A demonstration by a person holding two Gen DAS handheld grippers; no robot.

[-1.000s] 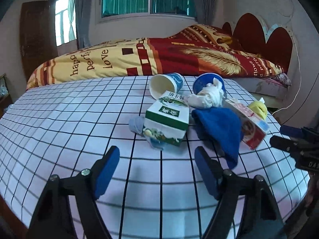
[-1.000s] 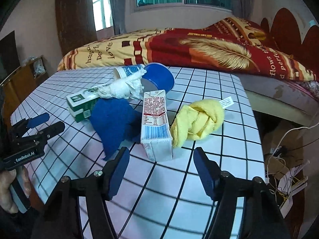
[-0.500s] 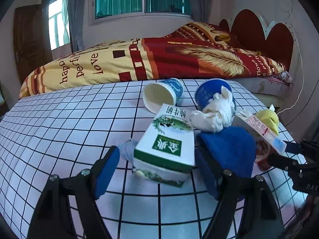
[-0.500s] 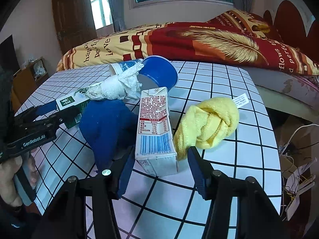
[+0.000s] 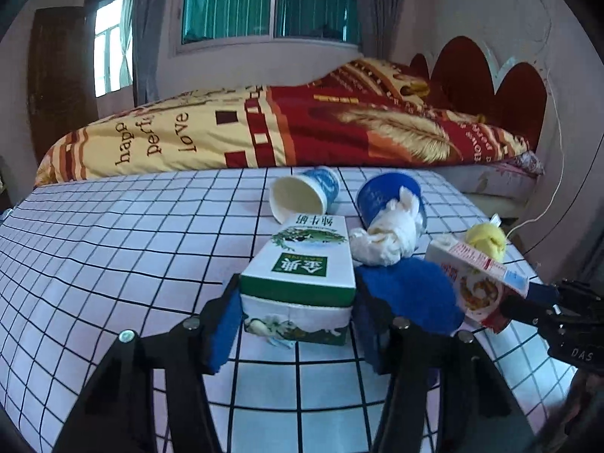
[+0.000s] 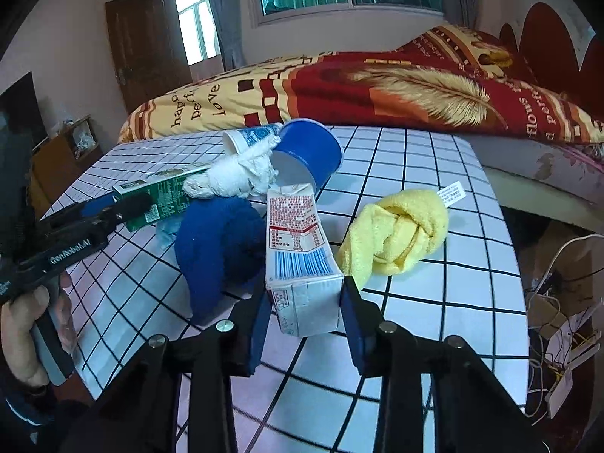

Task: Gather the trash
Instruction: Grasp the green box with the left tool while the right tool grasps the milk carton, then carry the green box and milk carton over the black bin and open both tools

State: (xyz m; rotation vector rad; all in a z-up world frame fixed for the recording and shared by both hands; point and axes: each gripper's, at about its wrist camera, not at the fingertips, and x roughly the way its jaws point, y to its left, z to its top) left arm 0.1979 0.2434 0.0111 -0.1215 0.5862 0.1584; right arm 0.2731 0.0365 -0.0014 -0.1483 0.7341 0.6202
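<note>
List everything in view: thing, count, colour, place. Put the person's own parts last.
green milk carton: 1, green and white, lying on the table, between the left jaws
red-print carton: 1, white with red text, lying between the right jaws
blue cloth: 1, dark blue, between the two cartons
yellow cloth: 1, yellow, knotted, right of the red-print carton
paper wad: 1, white, at the blue cup's mouth
blue cup: 1, on its side
paper cup: 1, white and blue, on its side
table: 1, white with black grid
bed: 1, red and yellow, behind
left hand-held gripper: closing
right hand-held gripper: closing
hand: 1, on the left gripper's handle
</note>
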